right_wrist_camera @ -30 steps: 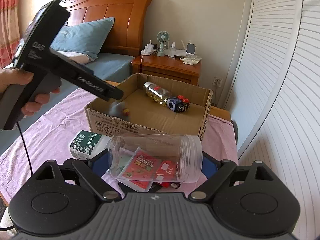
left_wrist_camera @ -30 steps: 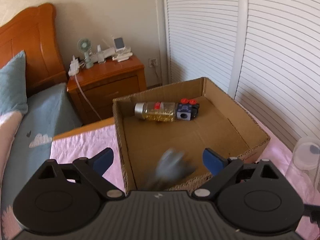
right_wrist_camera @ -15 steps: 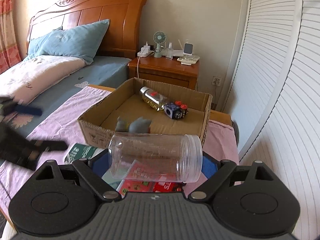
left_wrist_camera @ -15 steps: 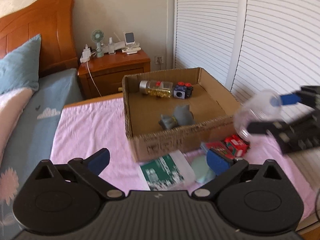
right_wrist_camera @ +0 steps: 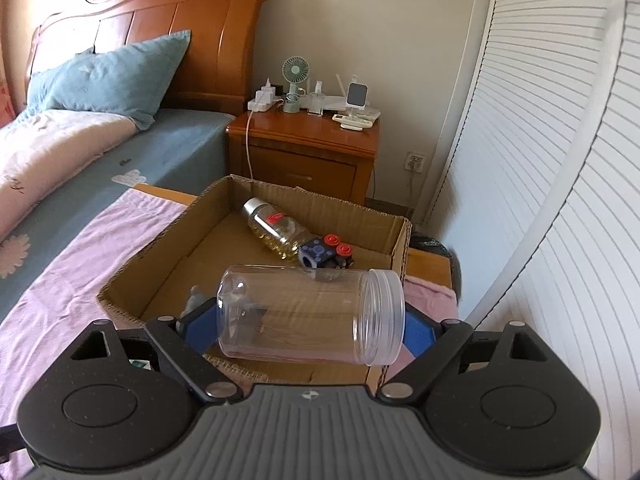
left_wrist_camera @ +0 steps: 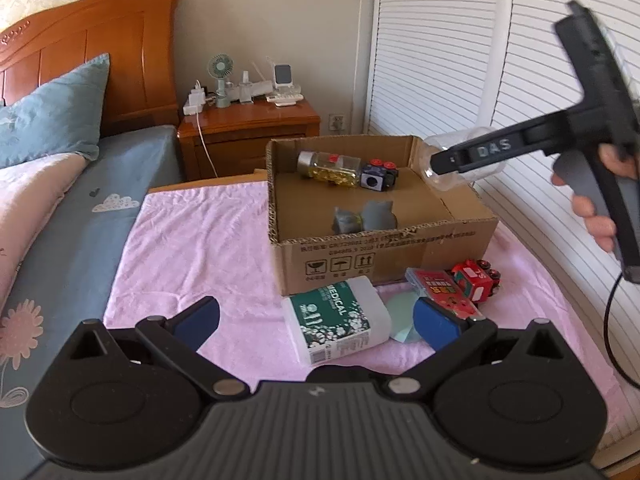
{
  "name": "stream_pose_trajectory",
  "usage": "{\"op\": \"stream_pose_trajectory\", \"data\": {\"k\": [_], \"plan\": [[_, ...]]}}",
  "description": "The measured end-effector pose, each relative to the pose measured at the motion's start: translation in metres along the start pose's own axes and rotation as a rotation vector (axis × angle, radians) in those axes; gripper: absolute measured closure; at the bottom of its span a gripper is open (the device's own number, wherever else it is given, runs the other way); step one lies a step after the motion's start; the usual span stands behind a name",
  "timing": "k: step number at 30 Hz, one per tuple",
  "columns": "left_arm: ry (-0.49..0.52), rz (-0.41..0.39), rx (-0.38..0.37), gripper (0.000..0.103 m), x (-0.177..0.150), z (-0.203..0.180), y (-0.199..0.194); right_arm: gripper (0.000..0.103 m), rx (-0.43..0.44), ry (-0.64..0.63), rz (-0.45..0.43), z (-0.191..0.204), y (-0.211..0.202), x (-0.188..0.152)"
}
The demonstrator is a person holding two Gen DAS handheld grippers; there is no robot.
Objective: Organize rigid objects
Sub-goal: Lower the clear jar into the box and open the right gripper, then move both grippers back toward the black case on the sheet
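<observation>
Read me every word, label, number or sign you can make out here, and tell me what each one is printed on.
"DAS": on the side of the black right gripper, which holds the clear plastic jar.
"MEDICAL": on the green and white packet.
"15": on the red toy train, seen upside down.
Three handling symbols: on the front of the brown cardboard box; its text lines are too small to read.
Red flat pack: print is blurred.
</observation>
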State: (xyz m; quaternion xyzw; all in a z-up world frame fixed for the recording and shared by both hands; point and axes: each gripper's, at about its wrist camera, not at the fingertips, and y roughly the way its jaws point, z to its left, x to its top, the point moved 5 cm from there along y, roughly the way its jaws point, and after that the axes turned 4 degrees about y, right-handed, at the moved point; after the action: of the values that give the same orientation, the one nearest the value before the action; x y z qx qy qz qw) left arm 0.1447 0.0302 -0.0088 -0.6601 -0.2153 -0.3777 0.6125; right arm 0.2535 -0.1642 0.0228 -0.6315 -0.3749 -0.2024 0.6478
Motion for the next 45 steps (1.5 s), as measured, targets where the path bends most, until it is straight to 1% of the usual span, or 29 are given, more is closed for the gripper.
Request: {"op": "stream_pose_trajectory", "data": {"k": [2,3,4,12,19,24,27,30,34,37,42,45], "plan": [[-0.005,-0.005,-0.004,0.001,-0.001,0.001,-0.001,0.009,-0.001,-0.012,0.011,0.000,0.008,0.002],[-0.008,-0.005,-0.007,0.001,-0.001,0.001,-0.001,0.006,0.001,-0.019,0.021,0.001,0.012,0.002],[-0.012,-0.003,-0.009,0.001,-0.002,0.002,-0.001,0.000,0.002,-0.020,0.021,0.001,0.015,0.001],[-0.020,0.018,0.000,0.001,-0.006,0.004,0.002,0.000,0.038,0.037,0.046,-0.002,0.006,-0.016],[-0.037,0.028,0.015,0.001,-0.004,0.005,-0.002,0.000,0.040,0.077,0.084,0.001,-0.010,-0.038],[-0.045,0.035,0.050,0.001,-0.005,0.007,-0.008,0.000,0.032,0.121,0.090,0.004,-0.021,-0.055],[-0.047,0.037,0.074,0.001,-0.010,0.006,-0.012,0.000,0.033,0.182,0.111,0.004,-0.026,-0.074],[-0.042,0.053,0.090,0.001,-0.017,0.005,-0.012,0.000,-0.001,0.198,0.118,0.008,-0.029,-0.096],[-0.032,0.078,0.085,0.001,-0.029,0.001,-0.009,0.000,-0.013,0.241,0.132,0.008,-0.035,-0.125],[-0.029,0.106,0.071,0.001,-0.037,-0.004,-0.002,0.000,0.003,0.290,0.154,0.004,-0.037,-0.142],[0.016,0.156,0.014,0.001,-0.051,-0.024,0.018,0.000,-0.002,0.310,0.168,-0.005,-0.038,-0.155],[0.036,0.192,-0.001,0.001,-0.061,-0.033,0.031,0.000,-0.007,0.322,0.169,-0.013,-0.038,-0.159]]}}
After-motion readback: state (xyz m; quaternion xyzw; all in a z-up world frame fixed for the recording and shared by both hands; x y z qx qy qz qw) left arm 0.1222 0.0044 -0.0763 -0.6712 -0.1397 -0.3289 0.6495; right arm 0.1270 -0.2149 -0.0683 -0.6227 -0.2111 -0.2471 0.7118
